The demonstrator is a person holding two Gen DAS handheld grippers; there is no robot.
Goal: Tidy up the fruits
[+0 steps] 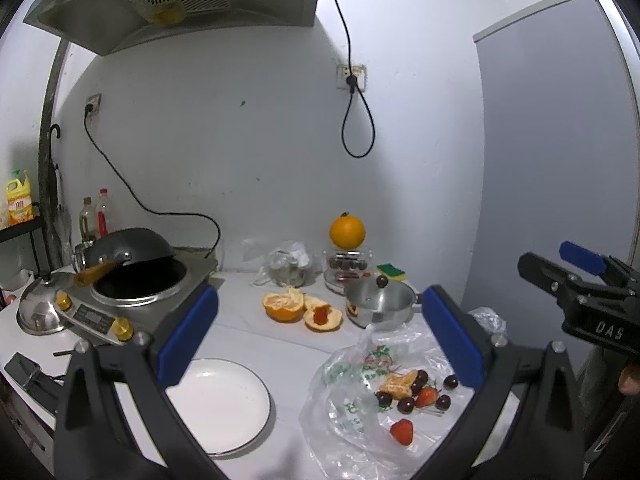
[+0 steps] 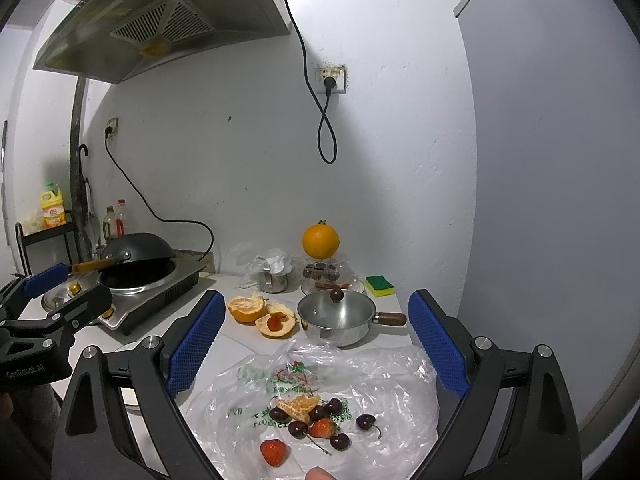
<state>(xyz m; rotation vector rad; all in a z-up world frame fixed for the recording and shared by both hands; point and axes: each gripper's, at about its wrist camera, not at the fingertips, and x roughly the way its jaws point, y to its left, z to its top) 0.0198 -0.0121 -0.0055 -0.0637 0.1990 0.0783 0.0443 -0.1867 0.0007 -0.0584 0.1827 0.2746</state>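
- Fruit pile sits on a crumpled clear plastic bag with green print (image 2: 320,392), flat on the white countertop (image 1: 280,344); bag is the landmark below.
- On the bag: peeled orange segments (image 2: 299,405), dark red cherries with stems (image 2: 365,422) around them, one red strawberry (image 2: 322,428) among the cherries, a second strawberry (image 2: 273,452) at the bag's near edge.
- Left of the bag: round white plate with a dark rim (image 1: 218,404), nothing on it.
- Behind the bag: small steel saucepan with a wooden handle (image 2: 336,320); left of the pan, a half-peeled orange (image 2: 246,308) and an orange peel cup with a red piece inside (image 2: 276,322).
- Further behind the bag, by the wall: whole orange (image 2: 320,241) resting on a clear container; yellow-green sponge (image 2: 380,285) to its right.
- Far left of the bag: steel induction cooker with a black wok (image 2: 138,256) tilted on it.
- Left gripper (image 1: 320,340): blue-padded jaws spread wide, nothing between them, hovering over the plate and bag.
- Right gripper (image 2: 318,348): jaws also spread wide, empty, above the bag.
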